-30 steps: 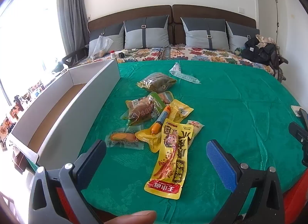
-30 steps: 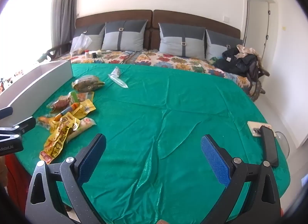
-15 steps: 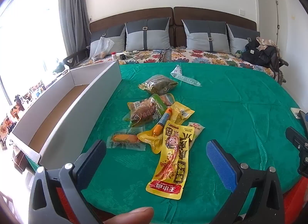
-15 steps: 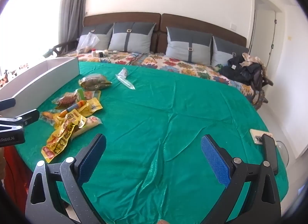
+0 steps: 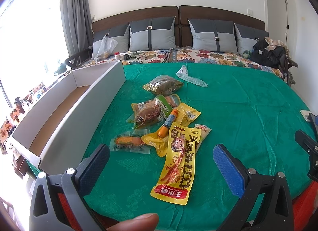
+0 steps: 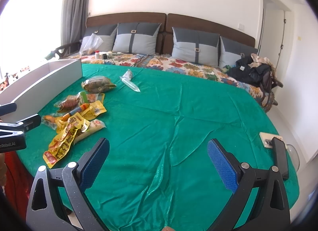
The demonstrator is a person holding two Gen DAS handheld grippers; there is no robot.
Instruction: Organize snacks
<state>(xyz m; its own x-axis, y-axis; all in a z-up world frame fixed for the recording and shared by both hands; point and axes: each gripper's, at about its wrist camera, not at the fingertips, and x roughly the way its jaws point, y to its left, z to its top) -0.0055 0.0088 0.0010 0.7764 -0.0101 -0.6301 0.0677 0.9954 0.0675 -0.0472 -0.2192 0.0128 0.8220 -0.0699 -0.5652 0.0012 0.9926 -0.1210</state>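
Far left, open white box (image 5: pixel 65 111) sits on the bed edge, nothing visible inside. Just right of it, snack pile on green bedspread (image 5: pixel 248 115): corn pack (image 5: pixel 128 142), sausage stick (image 5: pixel 168 123), long yellow packet (image 5: pixel 178 163) nearest. Left gripper (image 5: pixel 161 163) has crept slightly closer over the last second, fingers wide, holding nothing. Right gripper (image 6: pixel 158 163) has swung a bit toward the pile, fingers wide, nothing held. No snack moved; sorting not started.
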